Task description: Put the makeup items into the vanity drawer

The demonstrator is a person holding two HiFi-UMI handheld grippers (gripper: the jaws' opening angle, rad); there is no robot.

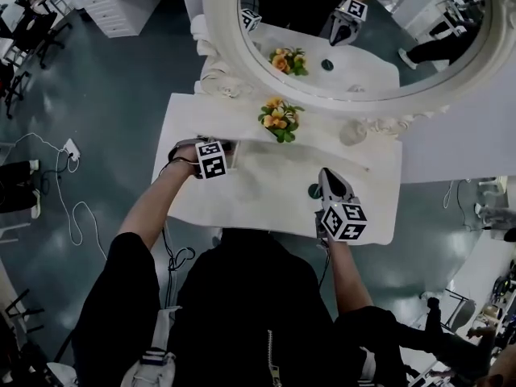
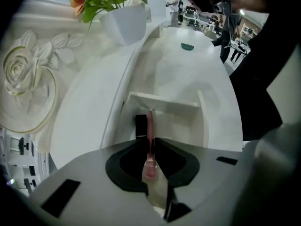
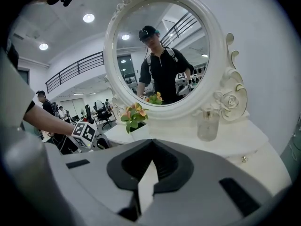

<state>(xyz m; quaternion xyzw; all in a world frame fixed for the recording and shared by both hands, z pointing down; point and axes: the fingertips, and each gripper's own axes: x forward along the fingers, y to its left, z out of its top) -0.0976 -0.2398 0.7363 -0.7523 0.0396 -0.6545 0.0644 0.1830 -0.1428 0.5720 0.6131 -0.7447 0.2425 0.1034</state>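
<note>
Left tongs [image 2: 150, 142]: grey two-jaw tool, pointed steeply down and closed narrow on item 1.

1. Slim pink cosmetic stick [image 2: 150, 122], plastic, pencil-like. It is clamped near its butt end, with its long axis along the 6-to-12 line in the left gripper view and its tip toward 12 o'clock, over item 2.
2. White vanity drawer [image 2: 162, 100], pulled open under the table edge and directly ahead of the left tongs at 12 o'clock. The coming move appears to be lowering and releasing the stick, and the left hand is the nearer one.
3. Short black rectangular makeup item [image 2: 140, 126], already inside the drawer at 11 o'clock, just beside the stick.
4. Small dark-green round disc [image 1: 314, 190], on the white table [image 1: 266, 196] near 11 o'clock of the right tongs and not yet stowed.
5. Right tongs [image 3: 150, 142]: jaws together, nothing between them, aimed toward the mirror.
6. Orange flowers in a white pot [image 1: 280, 121], at 12 o'clock on the table.
7. Clear glass bottle [image 3: 208, 125], near the mirror frame.

Writing: no brand or label is legible; only black-and-white square markers on the tongs' cubes.
</note>
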